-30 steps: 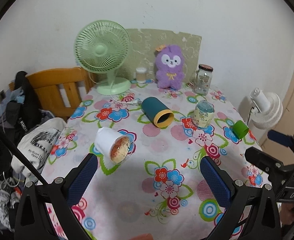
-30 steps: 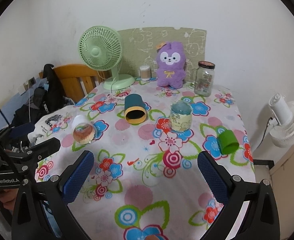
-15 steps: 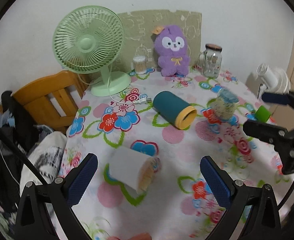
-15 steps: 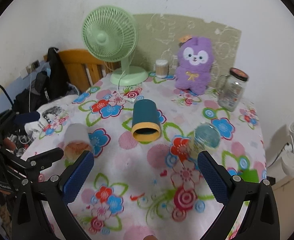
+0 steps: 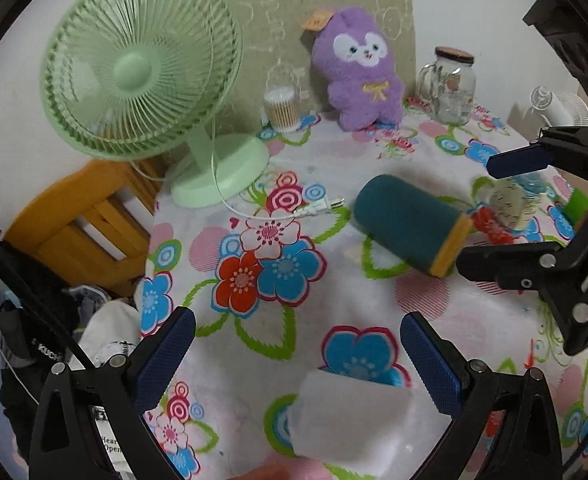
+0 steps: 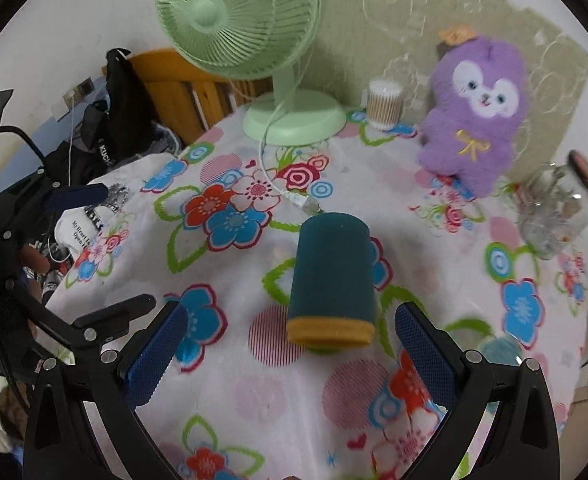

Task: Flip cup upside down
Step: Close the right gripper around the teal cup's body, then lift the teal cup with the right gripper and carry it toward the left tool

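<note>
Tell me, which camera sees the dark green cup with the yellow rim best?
The right wrist view. The dark green cup lies on its side, whole and centred just ahead of the open right gripper. In the left wrist view the cup is further off to the right, its rim end partly behind the other gripper's finger.

A green desk fan [image 5: 141,76] stands at upper left on the floral tablecloth [image 5: 277,332], its white cord and plug [image 5: 314,210] lying toward frame centre. A purple plush toy [image 5: 364,70] sits upright at top centre against a beige board [image 5: 277,12], with a cotton-swab container [image 5: 281,106] to its left and a lidded glass jar [image 5: 452,86] to its right. A wooden chair [image 5: 81,220] and dark clothing [image 5: 25,320] occupy the left edge.
</note>
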`<act>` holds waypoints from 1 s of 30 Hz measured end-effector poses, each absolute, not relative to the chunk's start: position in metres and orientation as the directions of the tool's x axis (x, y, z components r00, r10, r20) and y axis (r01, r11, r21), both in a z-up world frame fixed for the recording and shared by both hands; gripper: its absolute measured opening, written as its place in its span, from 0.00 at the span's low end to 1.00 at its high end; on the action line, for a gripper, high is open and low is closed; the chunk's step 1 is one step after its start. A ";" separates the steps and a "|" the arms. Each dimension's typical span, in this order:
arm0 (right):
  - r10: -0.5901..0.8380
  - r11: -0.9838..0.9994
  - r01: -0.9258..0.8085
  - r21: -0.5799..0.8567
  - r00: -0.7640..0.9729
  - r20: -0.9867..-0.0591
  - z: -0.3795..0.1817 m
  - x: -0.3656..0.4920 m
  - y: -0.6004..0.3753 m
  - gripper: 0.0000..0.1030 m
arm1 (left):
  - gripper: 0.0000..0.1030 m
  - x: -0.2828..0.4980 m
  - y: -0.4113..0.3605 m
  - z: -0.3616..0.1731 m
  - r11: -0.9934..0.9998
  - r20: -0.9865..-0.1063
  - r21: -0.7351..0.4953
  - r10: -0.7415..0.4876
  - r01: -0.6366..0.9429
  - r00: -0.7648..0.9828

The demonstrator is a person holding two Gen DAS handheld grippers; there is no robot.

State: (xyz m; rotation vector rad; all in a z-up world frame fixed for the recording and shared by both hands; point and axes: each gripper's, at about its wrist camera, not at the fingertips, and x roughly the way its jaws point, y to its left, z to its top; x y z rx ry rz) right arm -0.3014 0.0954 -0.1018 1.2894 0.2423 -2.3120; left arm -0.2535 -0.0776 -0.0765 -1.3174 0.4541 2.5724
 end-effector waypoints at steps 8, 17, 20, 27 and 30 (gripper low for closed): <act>-0.274 -0.884 0.460 0.077 -0.378 -0.884 -0.134 -0.344 0.090 1.00 | 1.00 -0.279 -0.082 -0.099 -0.926 -0.852 0.162 0.044 -0.342 -0.522; -0.259 -0.885 0.455 0.096 -0.312 -0.914 -0.157 -0.366 0.088 0.95 | 1.00 -0.287 -0.073 -0.116 -0.908 -0.867 0.197 0.016 -0.371 -0.499; -0.256 -0.885 0.454 0.102 -0.293 -0.921 -0.162 -0.371 0.089 0.88 | 1.00 -0.287 -0.068 -0.117 -0.903 -0.864 0.209 0.010 -0.376 -0.503; -0.252 -0.889 0.440 0.127 -0.238 -0.938 -0.174 -0.382 0.089 0.69 | 1.00 -0.287 -0.064 -0.117 -0.901 -0.862 0.219 0.001 -0.376 -0.507; -0.256 -0.894 0.427 0.135 -0.241 -0.936 -0.175 -0.382 0.092 0.68 | 1.00 -0.287 -0.064 -0.115 -0.901 -0.860 0.224 -0.003 -0.372 -0.511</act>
